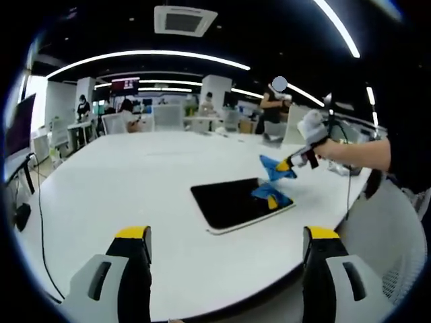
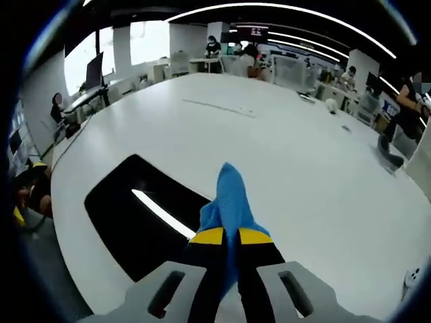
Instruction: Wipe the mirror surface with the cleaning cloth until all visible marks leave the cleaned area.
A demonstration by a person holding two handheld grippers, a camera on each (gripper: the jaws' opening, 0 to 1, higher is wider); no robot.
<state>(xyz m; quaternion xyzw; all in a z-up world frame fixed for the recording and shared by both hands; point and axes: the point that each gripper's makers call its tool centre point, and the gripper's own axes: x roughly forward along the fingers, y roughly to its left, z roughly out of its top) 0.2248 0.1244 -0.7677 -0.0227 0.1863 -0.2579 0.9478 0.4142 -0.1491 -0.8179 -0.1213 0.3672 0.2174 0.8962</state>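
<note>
A rectangular mirror (image 1: 232, 202) with a white rim lies flat on the white table (image 1: 135, 182), its dark face reflecting the ceiling. In the left gripper view my left gripper (image 1: 225, 243) stands open, well short of the mirror. The right gripper (image 1: 288, 163) comes in from the right in a gloved hand, shut on a blue cleaning cloth (image 1: 275, 168) held just above the mirror's right end, where its blue reflection shows. In the right gripper view my right gripper (image 2: 231, 235) pinches the cloth (image 2: 230, 198) over the mirror (image 2: 138, 208), which reflects a bright light strip.
The large white table (image 2: 283, 141) stretches far behind the mirror. Chairs, desks and several people stand at the back of the office. A cable runs from the right hand across the table's right edge. The table's near edge lies just before my left gripper.
</note>
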